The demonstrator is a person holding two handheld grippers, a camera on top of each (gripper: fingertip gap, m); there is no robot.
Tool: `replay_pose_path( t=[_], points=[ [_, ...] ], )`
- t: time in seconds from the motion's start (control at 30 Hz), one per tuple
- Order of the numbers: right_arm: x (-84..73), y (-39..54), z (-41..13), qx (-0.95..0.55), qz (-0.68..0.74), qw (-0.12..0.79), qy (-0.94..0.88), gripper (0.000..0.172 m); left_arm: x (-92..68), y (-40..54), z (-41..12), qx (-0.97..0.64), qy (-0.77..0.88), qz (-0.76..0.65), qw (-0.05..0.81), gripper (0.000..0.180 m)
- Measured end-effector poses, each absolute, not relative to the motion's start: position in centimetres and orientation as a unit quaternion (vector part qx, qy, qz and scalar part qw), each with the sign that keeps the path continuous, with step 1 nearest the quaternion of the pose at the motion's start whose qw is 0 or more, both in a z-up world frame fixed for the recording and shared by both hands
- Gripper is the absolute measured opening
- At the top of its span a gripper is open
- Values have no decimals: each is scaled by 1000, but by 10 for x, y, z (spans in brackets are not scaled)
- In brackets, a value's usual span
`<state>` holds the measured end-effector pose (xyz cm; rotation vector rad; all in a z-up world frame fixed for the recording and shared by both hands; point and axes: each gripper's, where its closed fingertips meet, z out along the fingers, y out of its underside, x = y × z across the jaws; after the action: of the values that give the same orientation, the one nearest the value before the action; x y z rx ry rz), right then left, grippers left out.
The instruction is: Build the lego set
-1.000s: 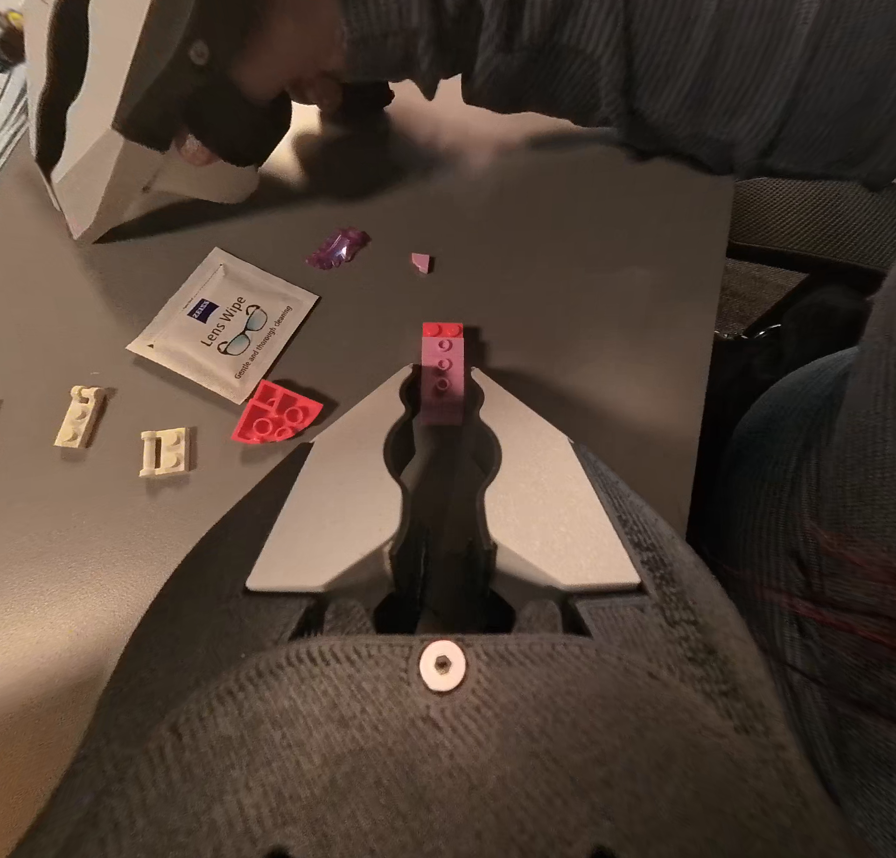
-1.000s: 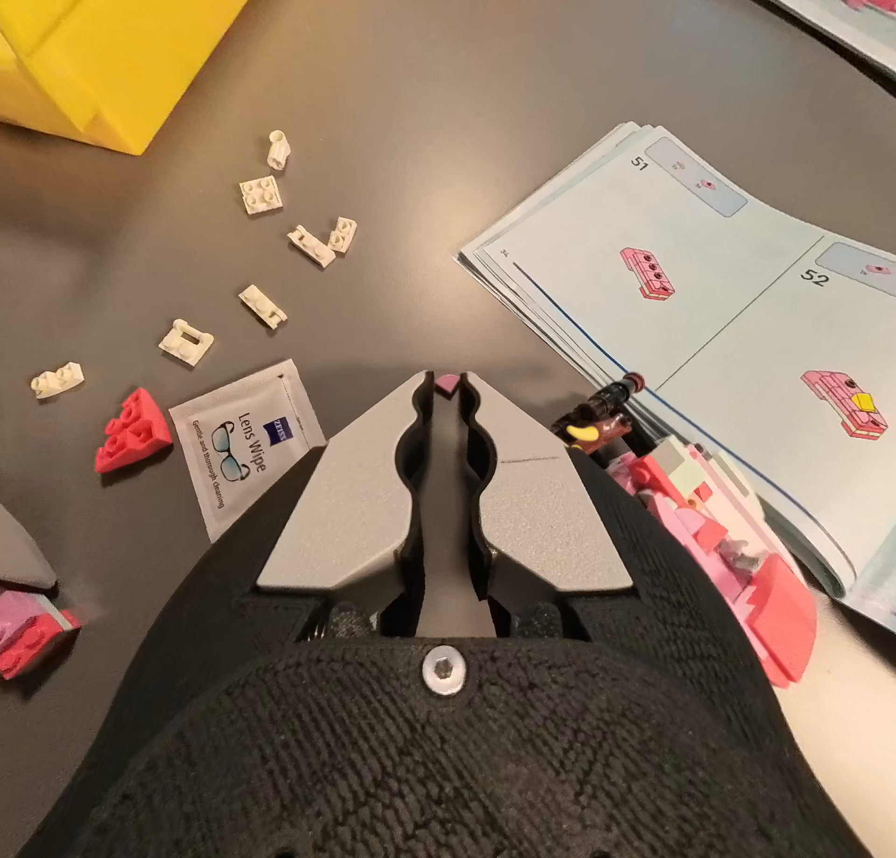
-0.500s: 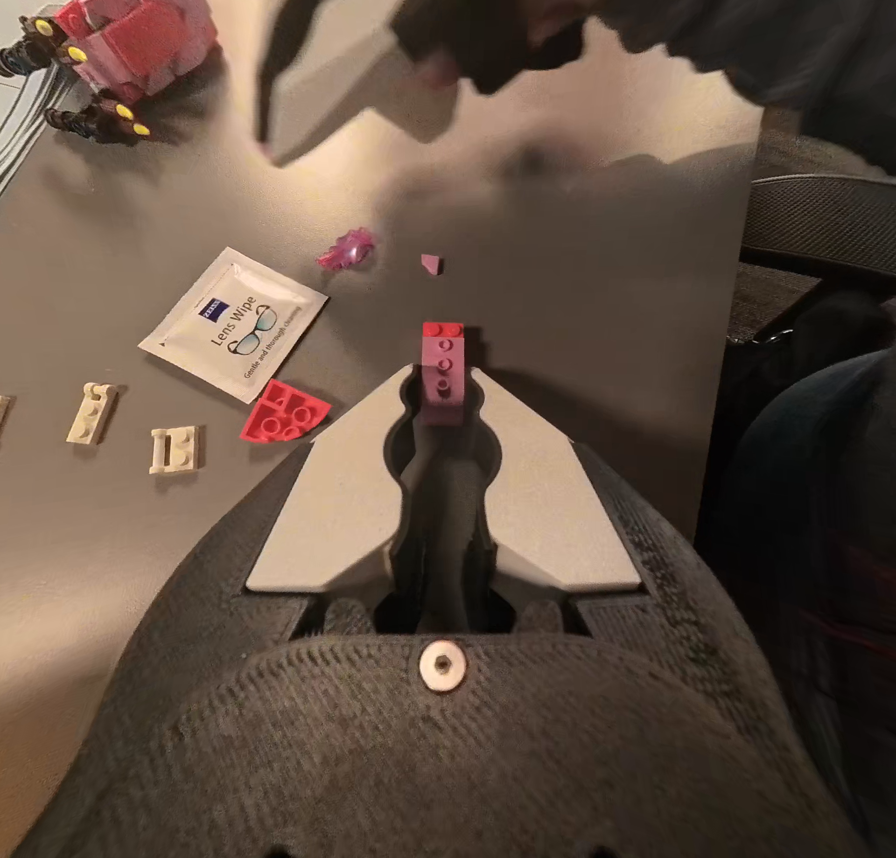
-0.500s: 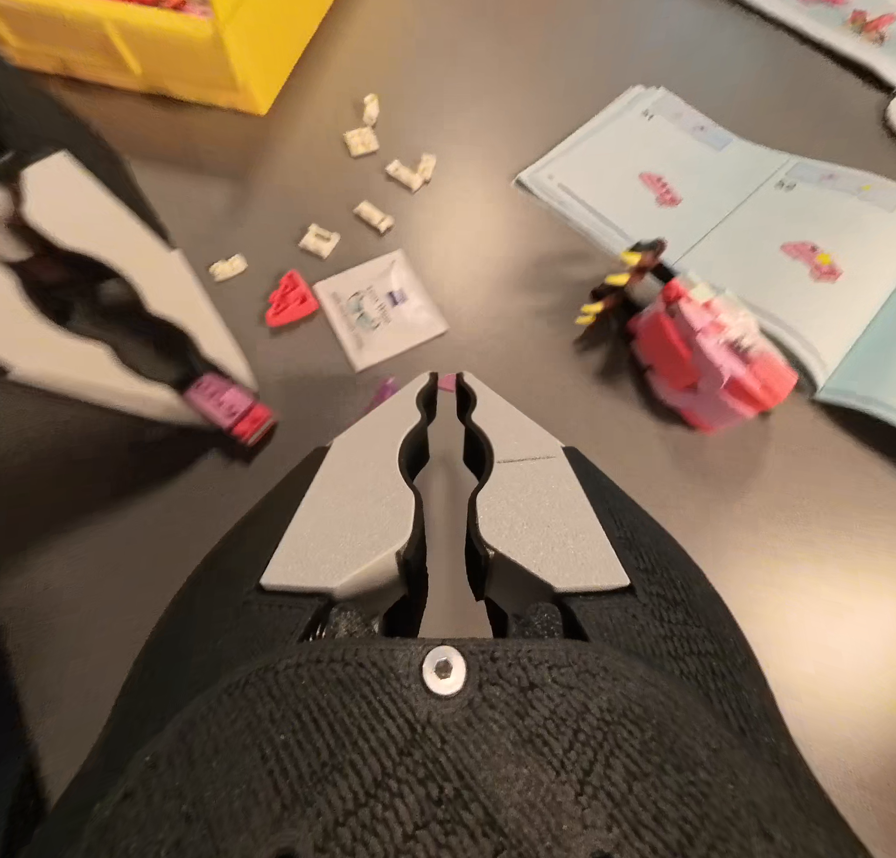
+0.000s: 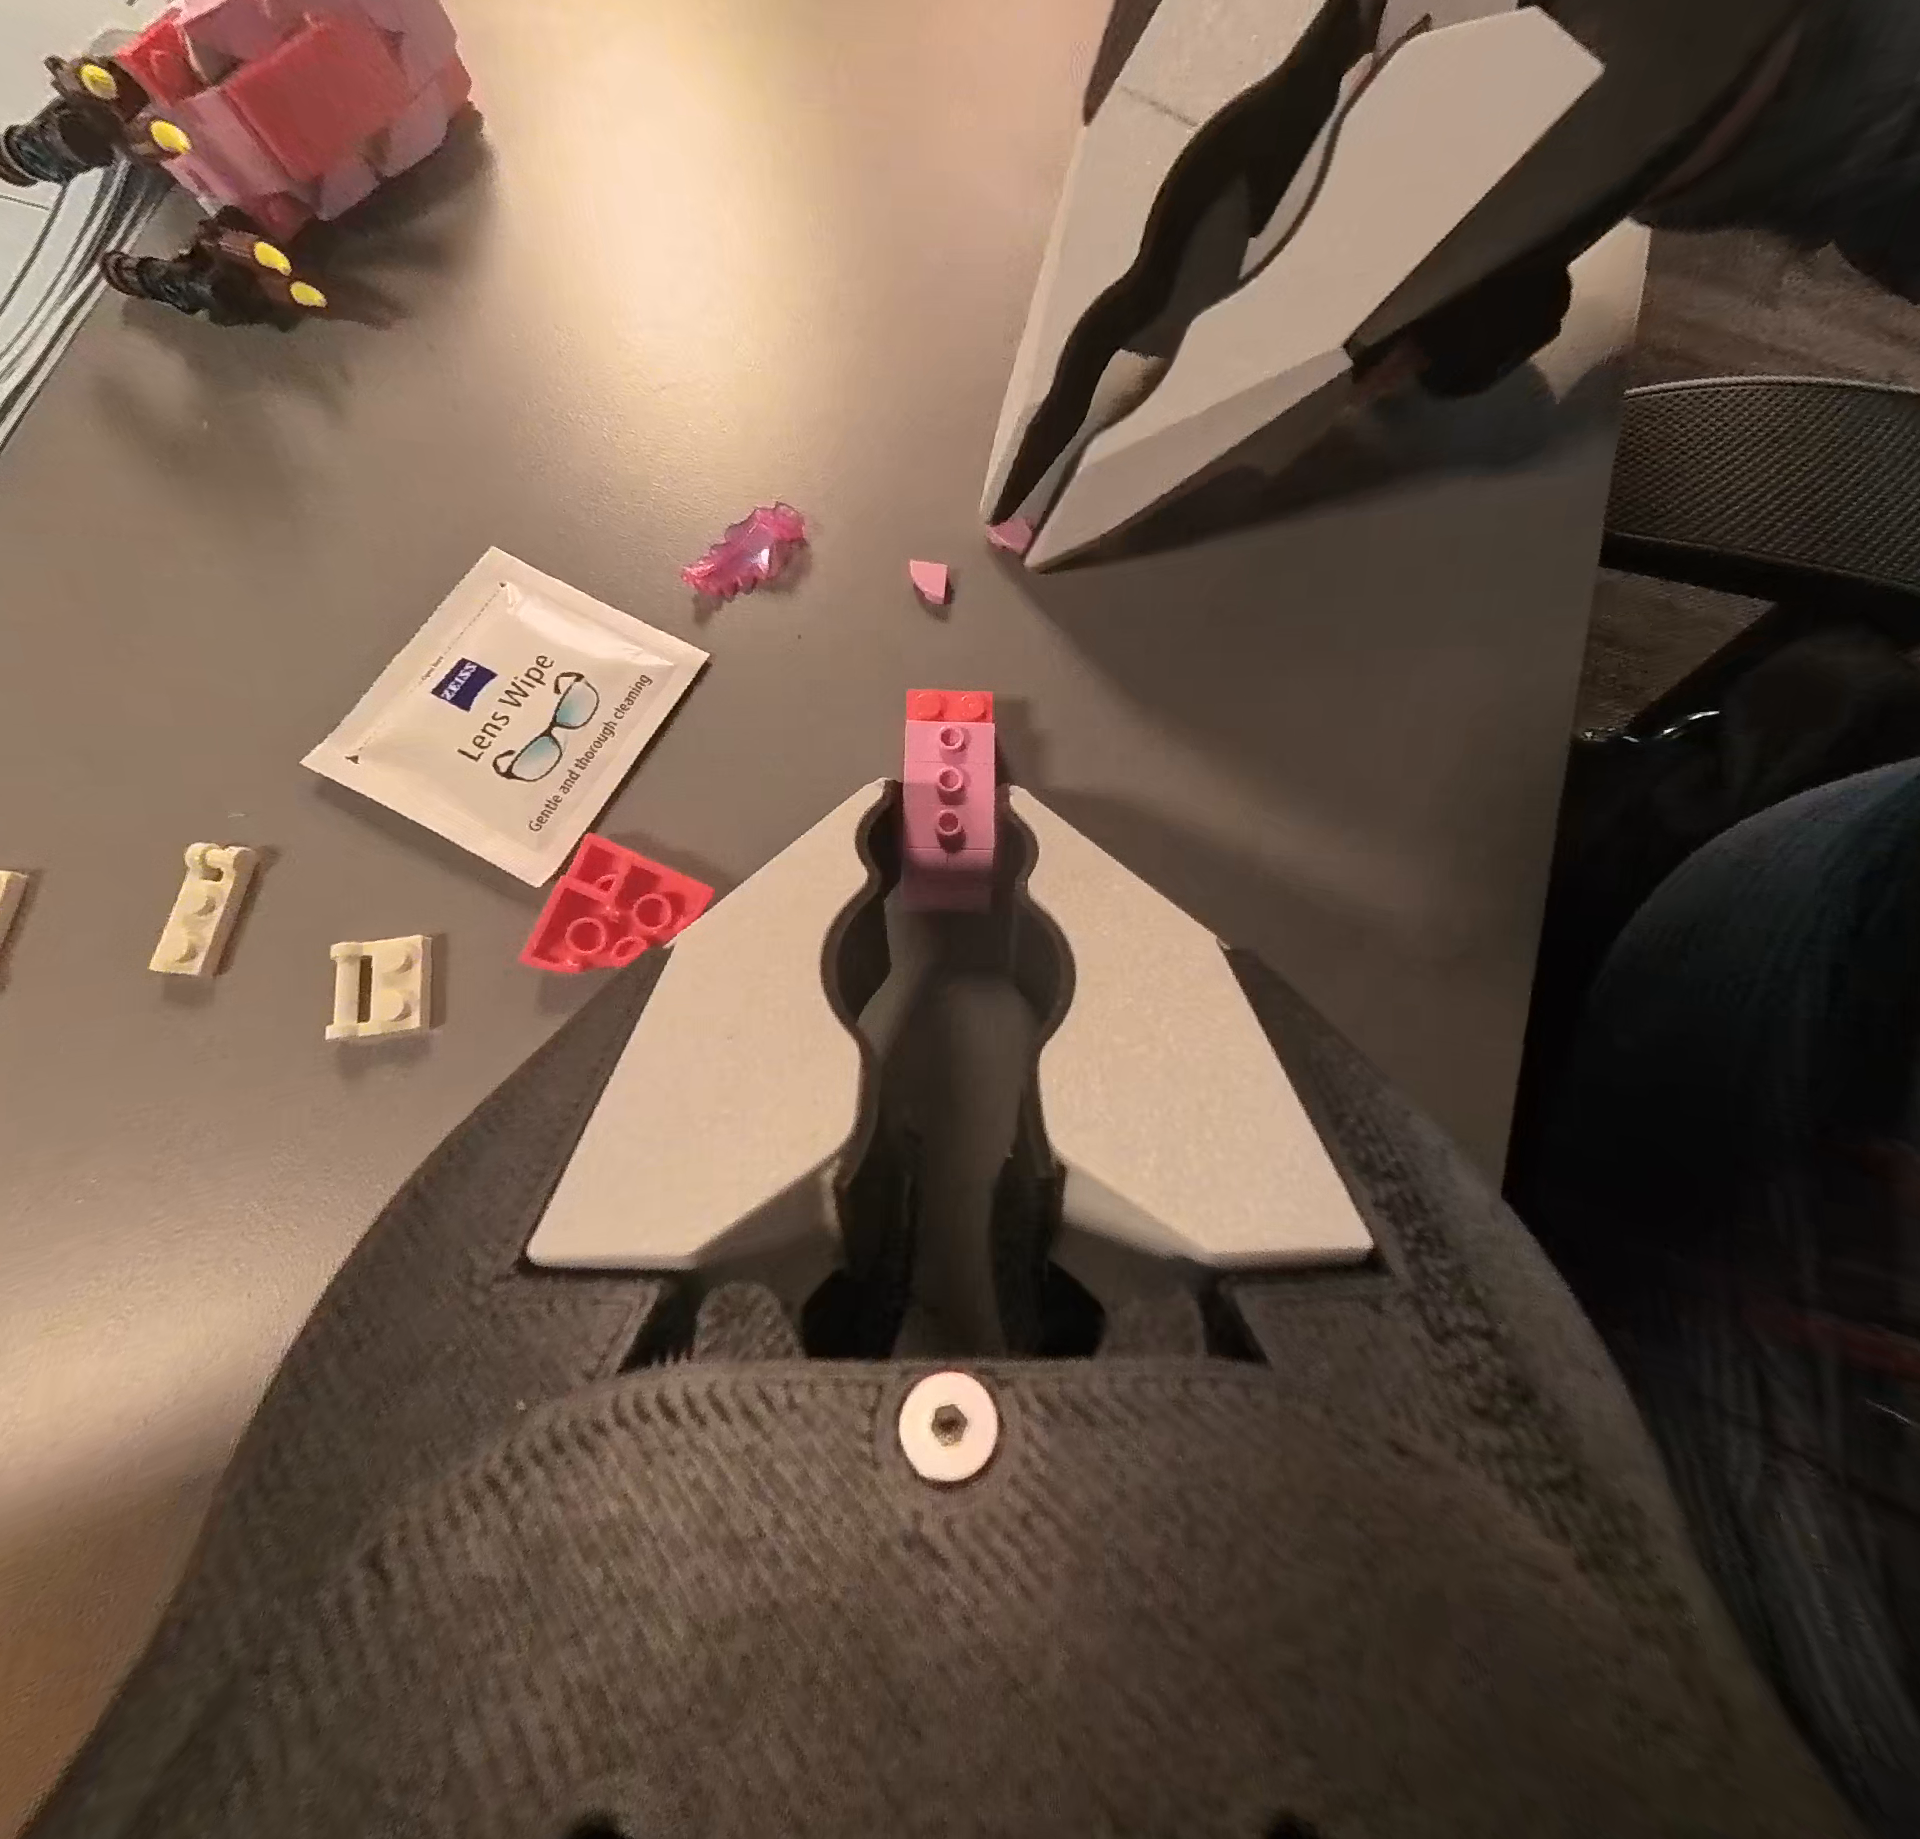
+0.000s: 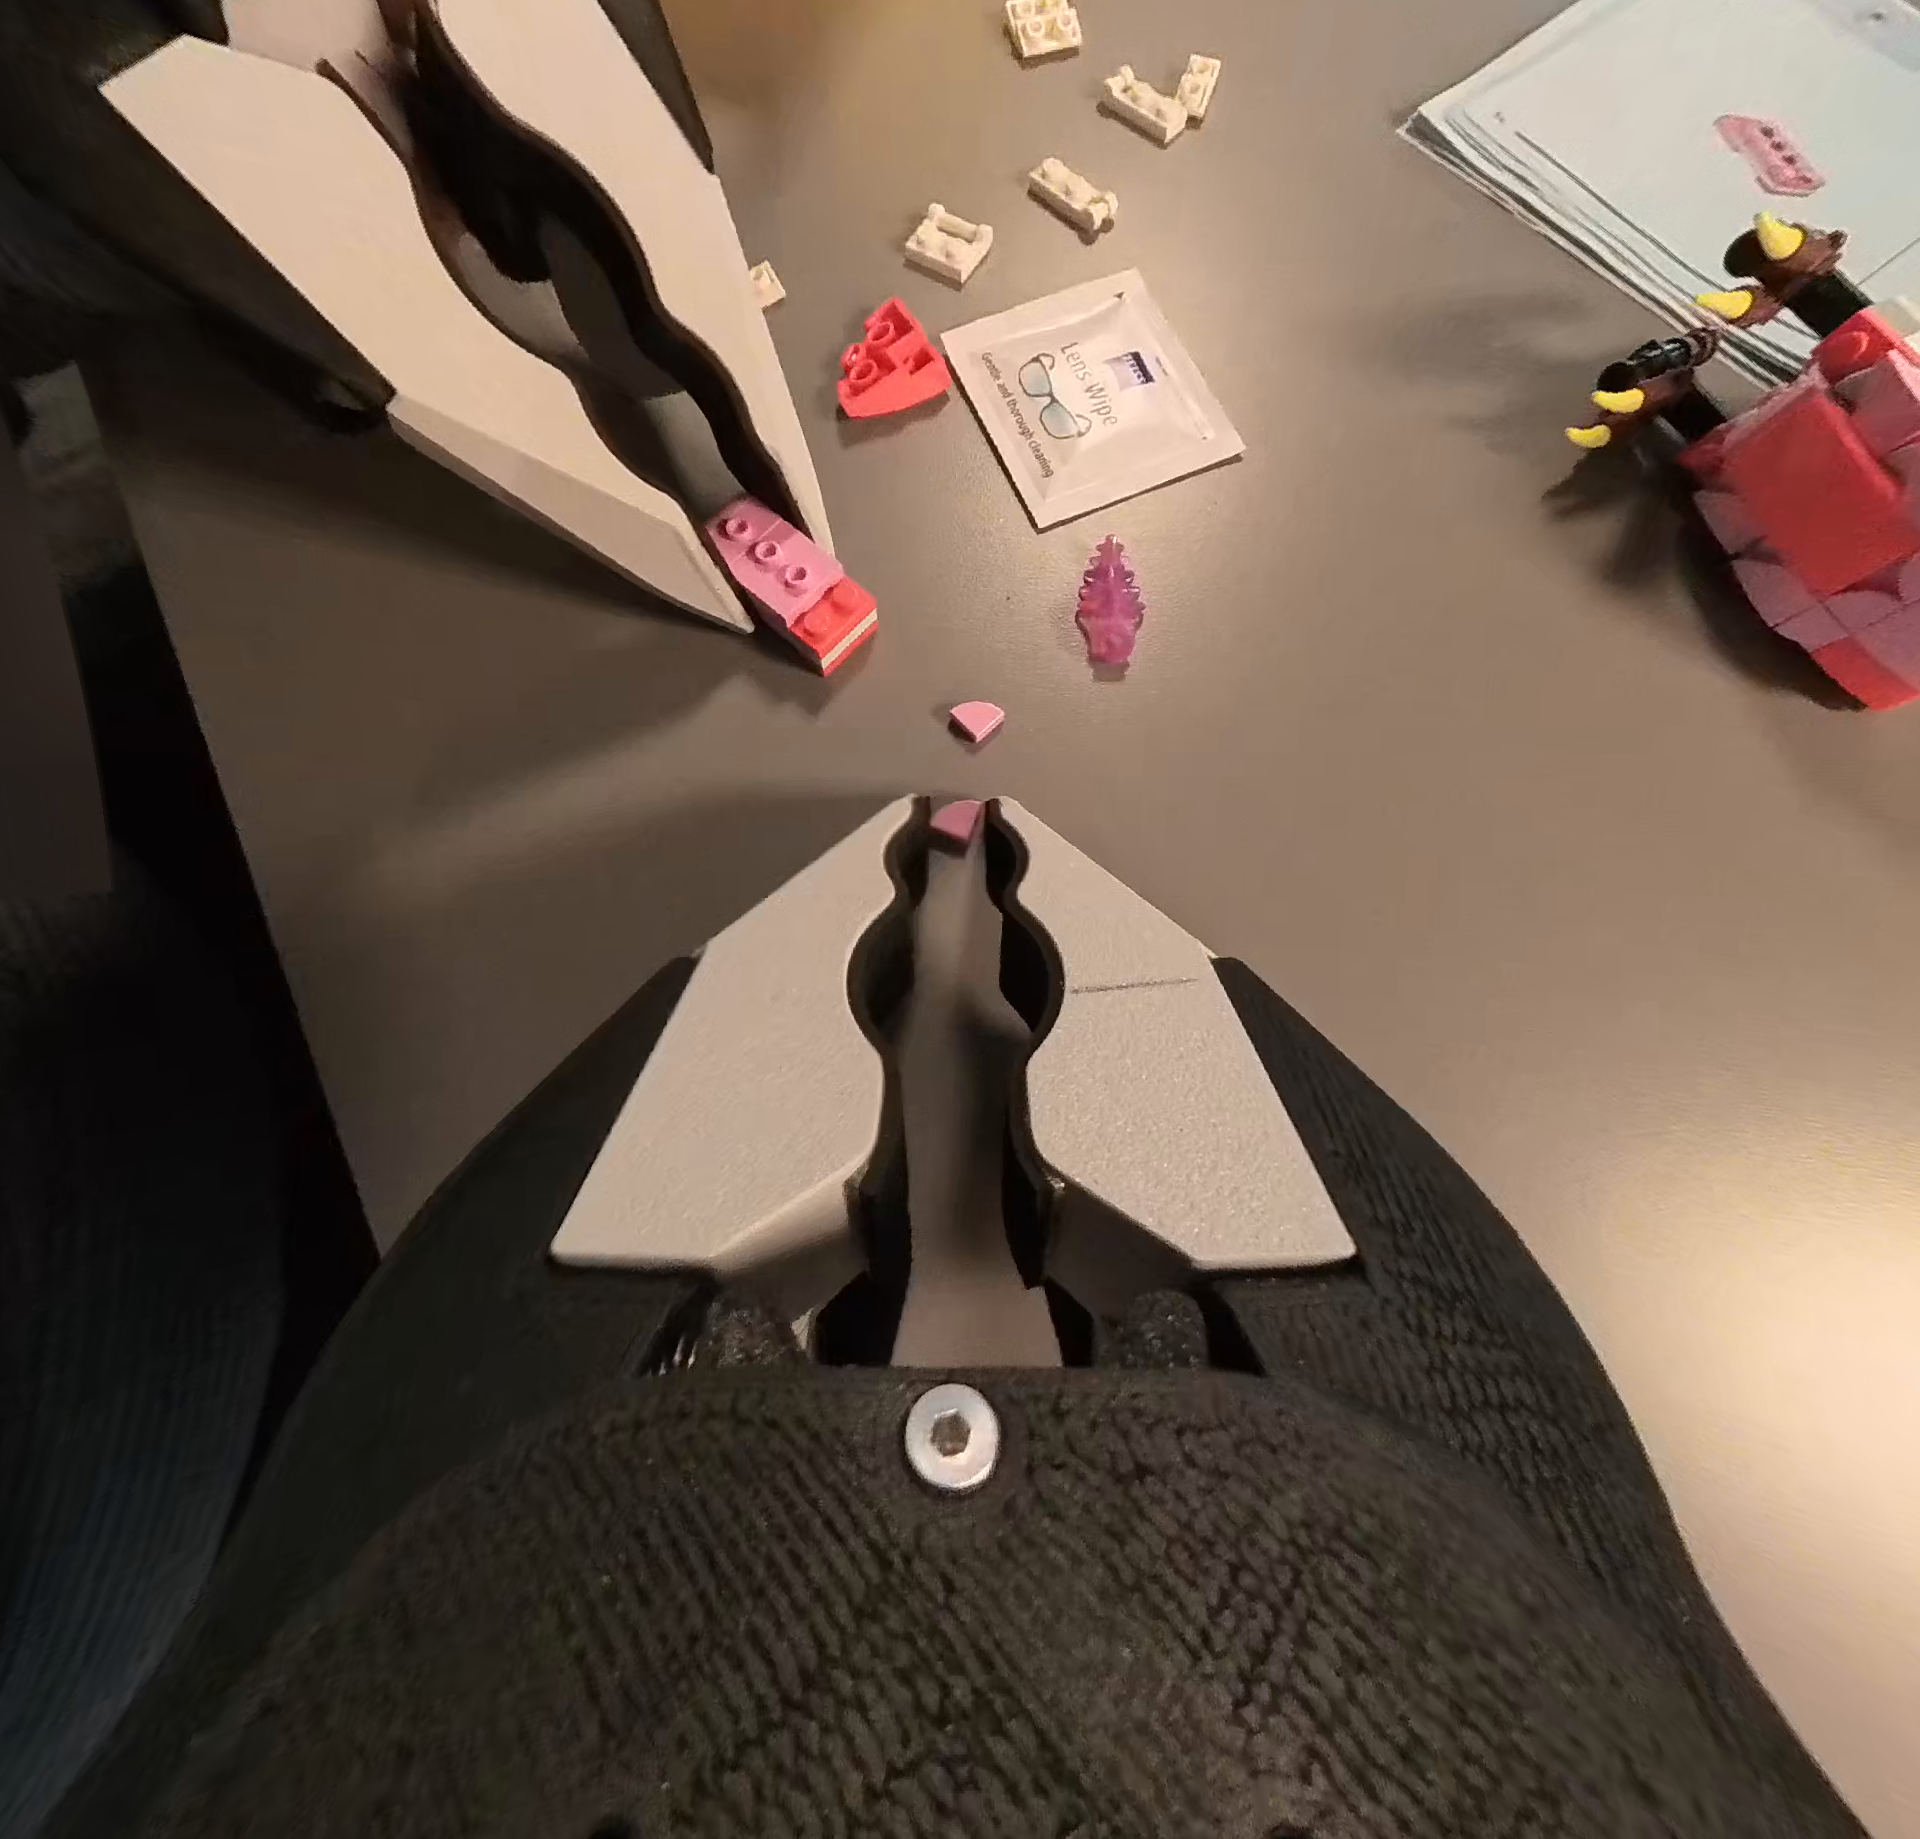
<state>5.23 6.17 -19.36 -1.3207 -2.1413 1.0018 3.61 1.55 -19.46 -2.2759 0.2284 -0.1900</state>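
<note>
While both grippers hang over the table [image 5: 312, 439], each grips a brick piece.
Left gripper [image 5: 948, 802] clamps the pink-red stack [image 5: 948, 792]; right gripper [image 6: 956, 810] pinches a pink tile [image 6: 956, 819], its twin [image 6: 977, 721] just ahead.

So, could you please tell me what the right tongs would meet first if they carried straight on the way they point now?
Probably the loose pink quarter-round tile lying on the table just ahead of the right tongs, which already grip a similar pink tile. Depth is unclear, so they might pass above it.

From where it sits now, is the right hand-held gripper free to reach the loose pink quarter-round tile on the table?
Probably not yet: the tile lies unobstructed just ahead, but the right hand-held gripper is already clamped on a similar pink tile.
</note>
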Motion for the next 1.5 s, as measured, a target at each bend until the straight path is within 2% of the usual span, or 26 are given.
replay_pose_path(
  t=[0.1,0.47,0.7,1.0,1.5],
  points=[
    [53,61,-191,-474,368,218,-769,15,36,15,-195,-904,92,-74,411,17],
    [65,43,-191,-465,402,163,-772,17,36,15,-195,-904,90,-77,411,17],
    [56,49,-185,-412,426,165,-788,19,36,15,-195,-904,91,-76,411,17],
    [54,49,-193,-359,404,150,-828,7,37,15,-194,-904,90,-81,410,17],
    [50,45,-184,-346,413,177,-823,5,47,14,-194,-901,116,-101,407,17]
  ],
)
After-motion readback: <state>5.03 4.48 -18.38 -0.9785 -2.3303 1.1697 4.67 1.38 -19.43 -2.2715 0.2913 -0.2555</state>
